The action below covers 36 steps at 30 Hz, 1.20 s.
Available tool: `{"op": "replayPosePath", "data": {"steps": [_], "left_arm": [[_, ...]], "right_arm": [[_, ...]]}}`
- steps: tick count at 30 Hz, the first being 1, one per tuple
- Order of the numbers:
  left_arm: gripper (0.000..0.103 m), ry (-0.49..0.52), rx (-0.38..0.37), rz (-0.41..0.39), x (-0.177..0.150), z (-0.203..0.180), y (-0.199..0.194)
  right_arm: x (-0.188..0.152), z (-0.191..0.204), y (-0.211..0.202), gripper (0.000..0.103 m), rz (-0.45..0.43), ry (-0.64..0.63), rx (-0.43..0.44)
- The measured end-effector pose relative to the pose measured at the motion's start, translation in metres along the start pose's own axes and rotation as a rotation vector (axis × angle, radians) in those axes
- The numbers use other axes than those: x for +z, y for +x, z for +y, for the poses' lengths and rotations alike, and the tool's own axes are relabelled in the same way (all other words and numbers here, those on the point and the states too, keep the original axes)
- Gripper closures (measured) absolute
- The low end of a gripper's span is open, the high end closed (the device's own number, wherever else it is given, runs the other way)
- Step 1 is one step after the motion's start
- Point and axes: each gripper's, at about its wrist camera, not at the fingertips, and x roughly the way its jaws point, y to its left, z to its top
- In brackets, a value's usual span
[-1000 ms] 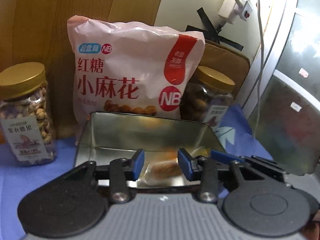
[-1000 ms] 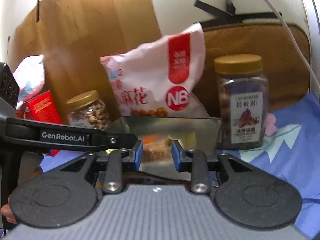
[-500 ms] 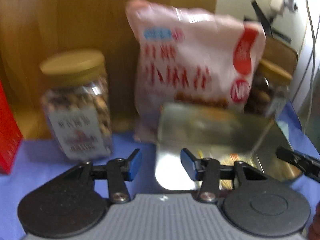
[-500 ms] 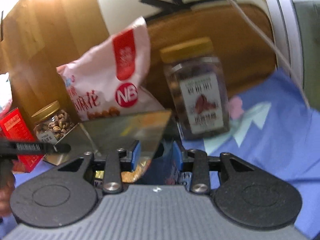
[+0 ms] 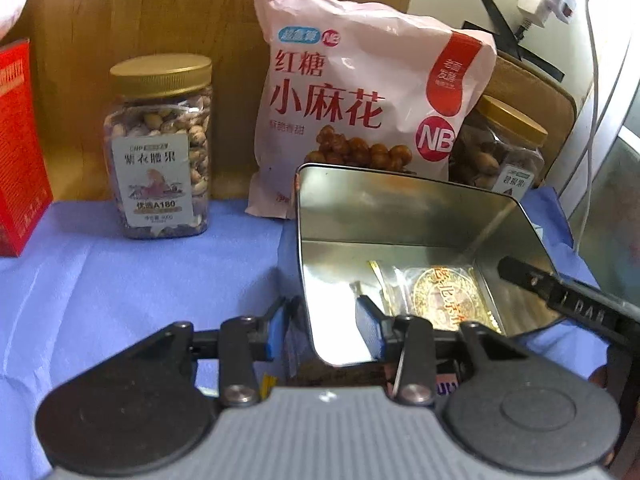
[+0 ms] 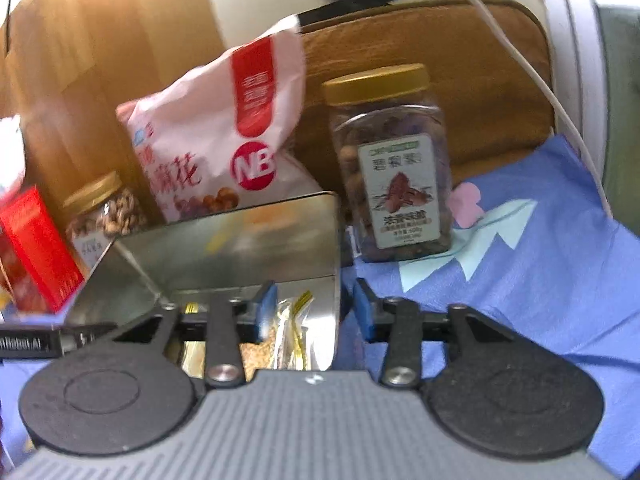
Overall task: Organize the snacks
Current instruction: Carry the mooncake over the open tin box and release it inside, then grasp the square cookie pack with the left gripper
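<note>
- The left gripper (image 5: 323, 326) has its blue-padded fingers (image 5: 273, 330) spread apart, one on each side of the left wall of the metal tin (image 5: 400, 216); the wall stands in the gap, and the pictures do not settle whether either pad touches it.
- The right gripper (image 6: 315, 307) also has its fingers (image 6: 364, 307) apart, straddling the tin's (image 6: 256, 236) right wall, again with no clear contact.
- The tin is a shiny open rectangular box on the blue cloth (image 5: 140, 280). In the left wrist view its long axis runs from the gripper away toward the pink bag, open side up.
- Inside the tin, at the end near the grippers, lie wrapped snack packets (image 5: 444, 298), clear wrappers with gold edges; one shows a round golden cake lying flat. The right wrist view shows the same packets (image 6: 288, 332), blurred.
- Just behind the tin's far end the pink snack bag (image 5: 360, 100) stands upright, leaning on the wooden board (image 5: 140, 8).
- Left of the tin, apart from it, a gold-lidded jar of pale nuts (image 5: 158, 148) stands upright.
- Farther left of the tin is a red box (image 5: 18, 148).
- Behind the tin's right far corner stands a gold-lidded jar of dark nuts (image 6: 390, 168), partly hidden by the bag in the left wrist view.
- A brown cushion (image 6: 460, 72) stands behind that jar, with a white cable (image 6: 540, 88) across it.
</note>
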Motion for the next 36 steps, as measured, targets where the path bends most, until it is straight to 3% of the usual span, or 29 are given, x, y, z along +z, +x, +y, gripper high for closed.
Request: {"op": "replayPosePath", "data": {"steps": [3,6,8,13,16,20,23,27,32,36], "left_arm": [[0.062,-0.043,-0.020,-0.026,0.003,0.012,-0.021],[0.054,-0.049,-0.020,-0.115,-0.005,0.028,-0.055],[0.054,-0.064,-0.044,-0.119,-0.017,0.039,-0.071],[0.053,-0.035,-0.109,-0.077,-0.064,0.050,-0.090],[0.052,-0.056,-0.099,-0.058,-0.088,0.059,-0.091],[0.052,-0.189,-0.091,-0.020,-0.103,0.090,-0.089],[0.052,-0.245,-0.098,-0.022,-0.110,0.104,-0.094],[0.052,-0.228,-0.148,0.002,-0.119,0.102,-0.095],[0.047,-0.222,-0.204,0.015,-0.129,0.100,-0.094],[0.044,-0.236,-0.209,0.007,-0.132,0.100,-0.098]], "right_arm": [[-0.003,0.000,-0.010,0.053,-0.028,-0.005,0.010],[-0.002,-0.010,-0.047,0.053,-0.164,0.071,0.022],[-0.008,-0.016,-0.075,0.053,-0.216,0.092,0.056],[-0.045,-0.006,-0.099,0.052,-0.069,0.105,0.221],[-0.061,0.026,-0.093,0.052,0.021,-0.002,0.312],[-0.063,0.077,-0.075,0.052,0.065,-0.183,0.342],[-0.062,0.098,-0.051,0.052,0.078,-0.266,0.289],[-0.067,0.098,-0.021,0.052,0.198,-0.217,0.270],[-0.084,0.105,-0.057,0.051,0.271,-0.203,0.466],[-0.094,0.109,-0.062,0.051,0.302,-0.201,0.483]]}}
